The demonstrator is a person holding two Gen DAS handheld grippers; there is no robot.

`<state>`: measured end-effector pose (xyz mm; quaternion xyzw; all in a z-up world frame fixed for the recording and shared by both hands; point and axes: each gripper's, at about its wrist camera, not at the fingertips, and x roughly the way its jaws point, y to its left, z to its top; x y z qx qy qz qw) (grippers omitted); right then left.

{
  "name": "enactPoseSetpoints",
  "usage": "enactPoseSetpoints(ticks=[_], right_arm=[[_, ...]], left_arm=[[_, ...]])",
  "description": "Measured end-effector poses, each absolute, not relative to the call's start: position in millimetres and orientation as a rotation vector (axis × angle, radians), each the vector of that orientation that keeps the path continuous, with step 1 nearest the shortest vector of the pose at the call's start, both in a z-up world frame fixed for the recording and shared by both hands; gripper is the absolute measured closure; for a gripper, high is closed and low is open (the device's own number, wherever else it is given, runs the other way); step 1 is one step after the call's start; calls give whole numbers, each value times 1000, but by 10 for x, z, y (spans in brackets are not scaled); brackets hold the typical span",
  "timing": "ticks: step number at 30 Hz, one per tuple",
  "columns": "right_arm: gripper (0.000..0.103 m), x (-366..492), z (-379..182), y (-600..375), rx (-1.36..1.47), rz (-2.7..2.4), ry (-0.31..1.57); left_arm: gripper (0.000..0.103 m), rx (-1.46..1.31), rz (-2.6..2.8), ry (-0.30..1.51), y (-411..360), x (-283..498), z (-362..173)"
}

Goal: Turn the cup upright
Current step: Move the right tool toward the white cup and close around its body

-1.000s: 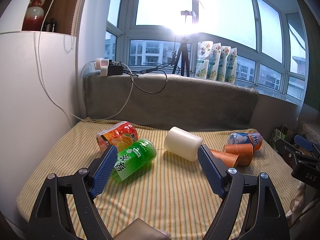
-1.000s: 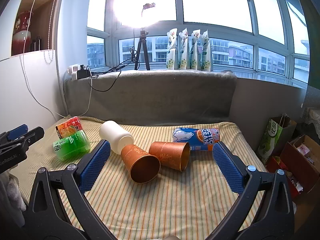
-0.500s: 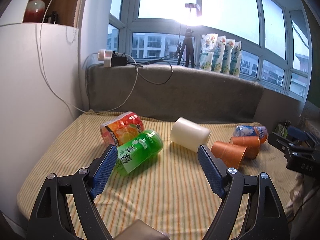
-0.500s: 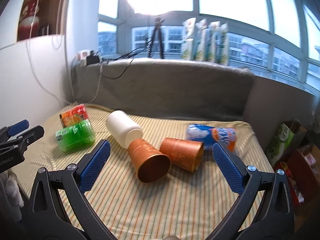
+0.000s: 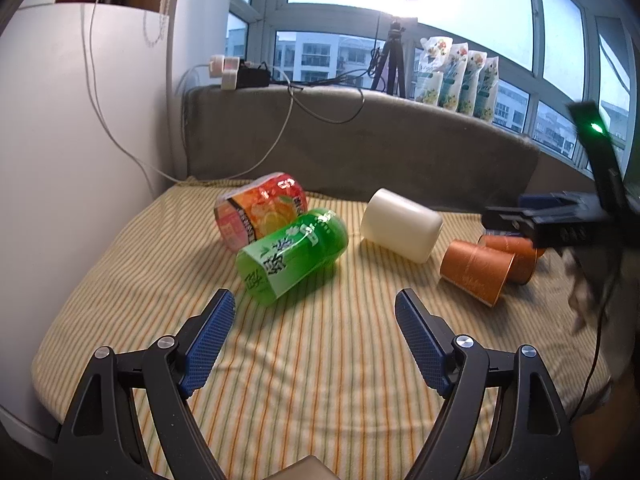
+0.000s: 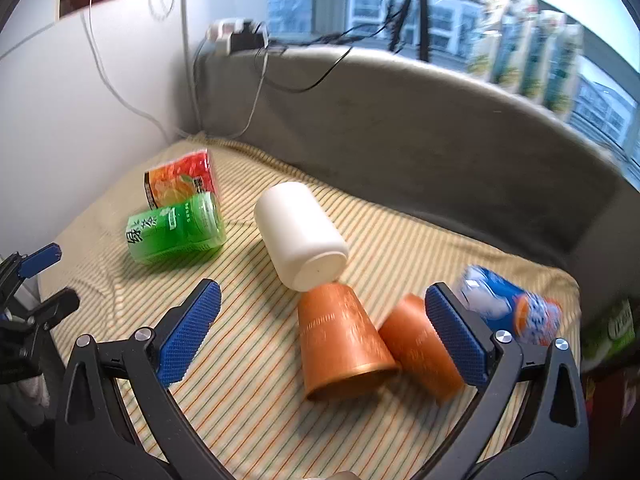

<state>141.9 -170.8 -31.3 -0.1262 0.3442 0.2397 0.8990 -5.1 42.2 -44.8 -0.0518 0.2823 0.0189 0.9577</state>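
Observation:
Several cups lie on their sides on a striped cloth [image 5: 320,360]: a green cup [image 5: 290,256], an orange-red printed cup [image 5: 260,210], a white cup [image 5: 400,224] and two copper cups [image 5: 476,272] [image 5: 514,252]. In the right wrist view the nearer copper cup [image 6: 340,340] lies between my right gripper's [image 6: 320,328] open fingers, with the second copper cup [image 6: 416,348], a blue cup [image 6: 504,308], the white cup [image 6: 300,236] and the green cup [image 6: 176,228] around. My left gripper [image 5: 316,340] is open and empty, just short of the green cup. The right gripper also shows in the left wrist view [image 5: 552,224].
A grey padded backrest [image 5: 360,148] runs behind the cloth, with a white cabinet [image 5: 60,160] at the left. Cables, a power strip [image 5: 236,72], a tripod [image 5: 390,60] and refill pouches [image 5: 456,76] stand on the sill. My left gripper shows at the right wrist view's left edge [image 6: 28,292].
My right gripper has moved forward and down over the copper cups, which now lie between its fingers. My left gripper has edged closer to the green cup. Both stay open.

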Motion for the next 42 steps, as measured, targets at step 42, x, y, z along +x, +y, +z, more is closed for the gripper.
enactPoseSetpoints(ticks=[42], right_arm=[[25, 2540, -865, -718, -571, 613, 993]], left_arm=[[21, -155, 116, 599, 770, -79, -542]])
